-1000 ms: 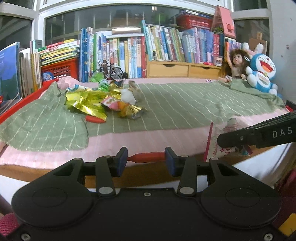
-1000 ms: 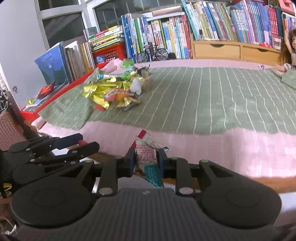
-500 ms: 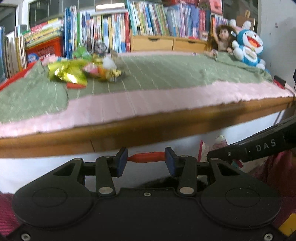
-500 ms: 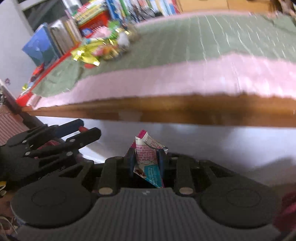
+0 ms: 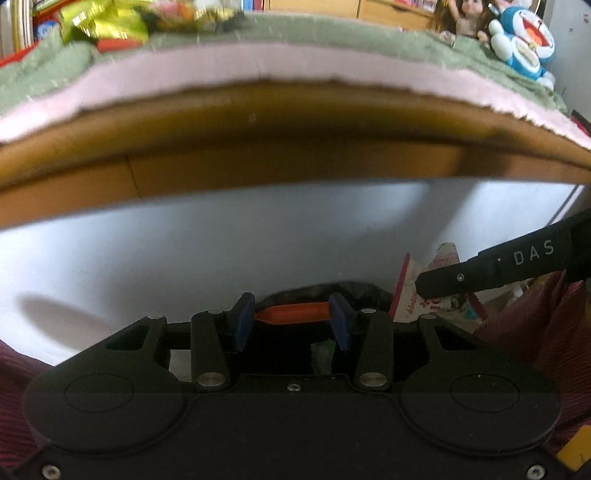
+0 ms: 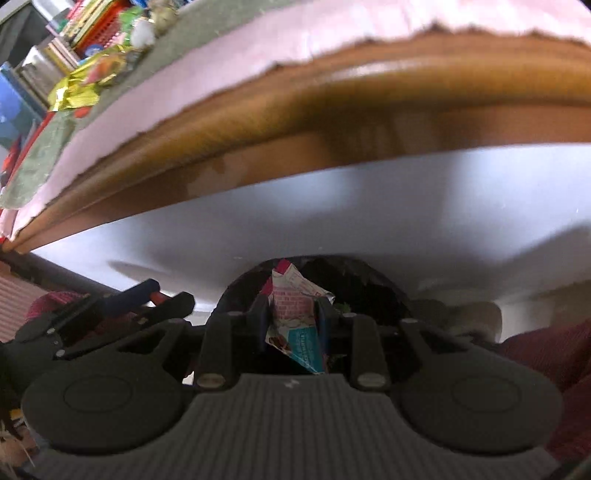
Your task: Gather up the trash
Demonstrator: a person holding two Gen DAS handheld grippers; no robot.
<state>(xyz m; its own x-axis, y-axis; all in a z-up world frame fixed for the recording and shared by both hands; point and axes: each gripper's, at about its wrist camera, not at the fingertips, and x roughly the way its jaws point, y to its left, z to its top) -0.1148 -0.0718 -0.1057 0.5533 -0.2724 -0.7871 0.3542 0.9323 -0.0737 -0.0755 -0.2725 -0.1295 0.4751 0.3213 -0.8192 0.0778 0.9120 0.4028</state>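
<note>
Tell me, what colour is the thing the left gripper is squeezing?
Orange-red; the left wrist view shows it best.

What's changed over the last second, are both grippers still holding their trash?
Both grippers dropped from table-top level to below the table edge, over a dark bin opening. The left gripper still clamps the orange-red piece; the right gripper still clamps the pink and teal wrapper. Nothing released. The wrapper pile stays on the table.
</note>
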